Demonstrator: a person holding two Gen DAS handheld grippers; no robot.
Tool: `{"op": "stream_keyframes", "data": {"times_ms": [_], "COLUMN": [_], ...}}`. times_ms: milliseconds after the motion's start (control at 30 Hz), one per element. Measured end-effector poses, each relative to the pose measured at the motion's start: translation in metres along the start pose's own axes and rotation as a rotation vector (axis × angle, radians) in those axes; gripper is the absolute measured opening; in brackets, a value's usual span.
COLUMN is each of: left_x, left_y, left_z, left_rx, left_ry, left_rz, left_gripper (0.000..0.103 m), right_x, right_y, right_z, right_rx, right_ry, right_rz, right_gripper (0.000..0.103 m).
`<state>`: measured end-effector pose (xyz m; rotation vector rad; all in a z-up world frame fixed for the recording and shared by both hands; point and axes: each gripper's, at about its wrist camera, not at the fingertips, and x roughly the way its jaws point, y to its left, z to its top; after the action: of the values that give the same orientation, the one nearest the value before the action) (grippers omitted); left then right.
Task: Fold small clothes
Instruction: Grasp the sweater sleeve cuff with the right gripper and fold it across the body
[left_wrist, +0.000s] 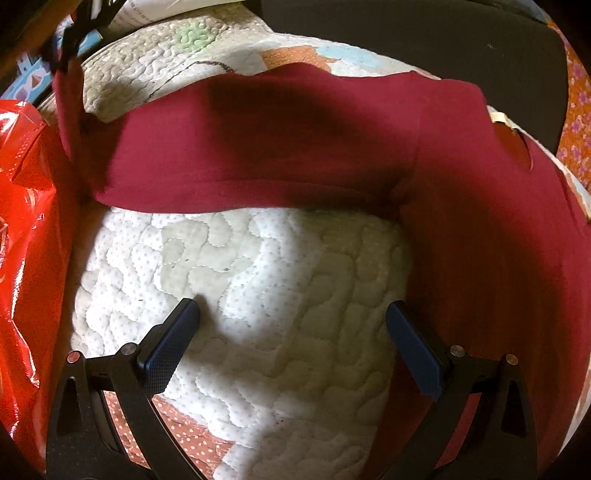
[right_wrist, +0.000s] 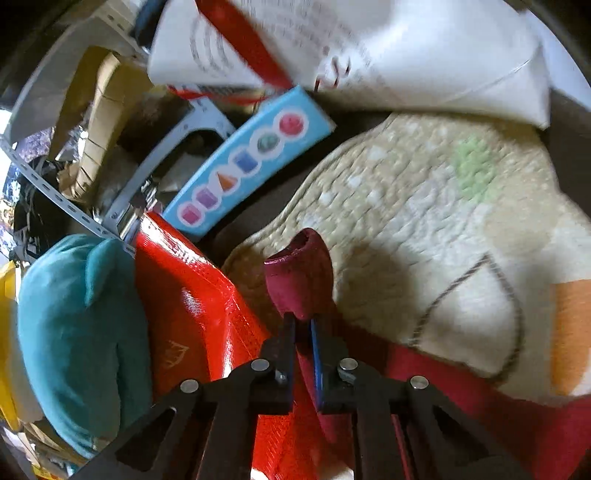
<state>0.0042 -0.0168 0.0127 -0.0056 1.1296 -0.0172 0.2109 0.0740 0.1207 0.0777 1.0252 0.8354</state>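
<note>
Already the sleeve cuff (right_wrist: 301, 273) of the dark red shirt (left_wrist: 295, 147) was pinched in the closed right fingers (right_wrist: 303, 325); the left fingers (left_wrist: 291, 314) were spread open over the quilt (left_wrist: 240, 277), holding nothing. If pulled hard, the cuff could be yanked loose.

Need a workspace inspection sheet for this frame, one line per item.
Surface: quilted mat, white with coloured patches.
Job's things: dark red garment spread on the mat, one end pinched by the right claw.
Clutter: red plastic bag, teal plush toy, blue shapes box, printed papers.
Grippers: left claw open over the bare mat; right claw shut on the garment.
Cables: nothing seen.
Surroundings: perforated metal shelf frame, cardboard.
</note>
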Motion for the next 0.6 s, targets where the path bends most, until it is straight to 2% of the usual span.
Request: {"op": "stream_keyframes", "data": {"times_ms": [167,267,367,433,533,600], "left_x": [-0.018,-0.035,-0.054,-0.068,-0.082,-0.079], "left_y": [-0.003,-0.014,-0.024,-0.028,-0.020,-0.010], "left_z": [-0.002,-0.008,-0.015,-0.018,-0.017,-0.007], "left_rx": [-0.018,0.016,0.067,0.080,0.068,0.055], "left_ry": [-0.015,-0.033,-0.084,-0.122,-0.198,-0.226], "left_rz": [-0.104,-0.201,-0.255,-0.270,-0.264,-0.225], "left_gripper": [0.102,0.102,0.102,0.102,0.102,0.102], "right_x": [-0.077,-0.146,-0.197,-0.227,-0.258,-0.255], "right_y": [-0.042,-0.081,-0.108,-0.124,-0.151,-0.173], "right_z": [-0.008,-0.040,-0.083,-0.120,-0.172,-0.198], "right_rx": [0.015,0.077,0.131,0.159,0.200,0.246], "right_ry": [-0.114,-0.210,-0.278,-0.329,-0.390,-0.359], "right_rz": [-0.094,-0.160,-0.196,-0.243,-0.369,-0.413], "right_gripper": [0.006,0.006,0.006,0.006,0.006,0.006]}}
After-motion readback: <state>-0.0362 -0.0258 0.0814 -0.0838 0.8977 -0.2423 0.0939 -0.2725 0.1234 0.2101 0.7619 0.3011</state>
